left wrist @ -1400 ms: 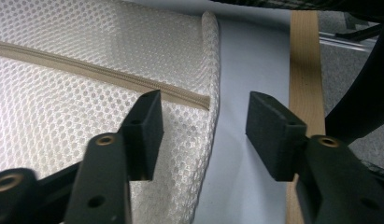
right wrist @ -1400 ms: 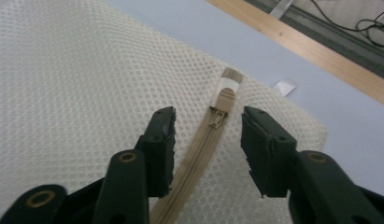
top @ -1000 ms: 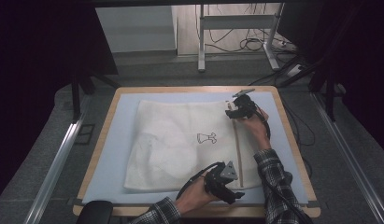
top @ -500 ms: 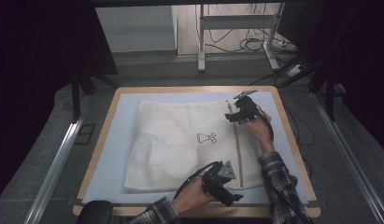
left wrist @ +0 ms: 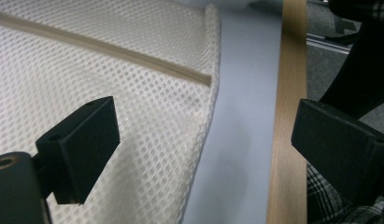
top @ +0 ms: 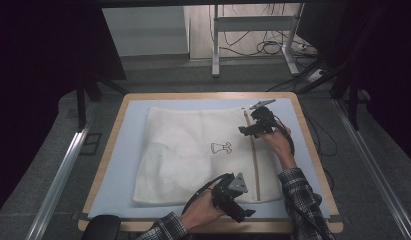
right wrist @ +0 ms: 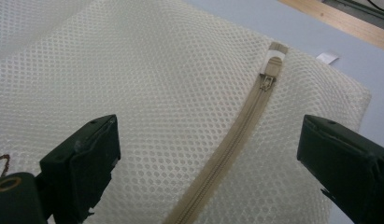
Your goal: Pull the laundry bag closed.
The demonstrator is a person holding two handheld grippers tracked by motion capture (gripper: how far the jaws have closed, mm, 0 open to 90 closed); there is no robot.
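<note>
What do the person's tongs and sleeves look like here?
Both tongs, left and right, are black, with blocky matte jaws, a grey three-cornered plate on top and a black trailing cable. The sleeves are dark plaid; the hands are bare.

Black two-jaw left gripper [top: 232,200] low at near edge, gripped in bare left hand [top: 203,212], jaws just opened wide, nothing between. Black two-jaw right gripper [top: 253,127] farther out, held by right hand [top: 277,142] on outstretched plaid-sleeved forearm [top: 298,195], jaws likewise just spread, empty.
</note>
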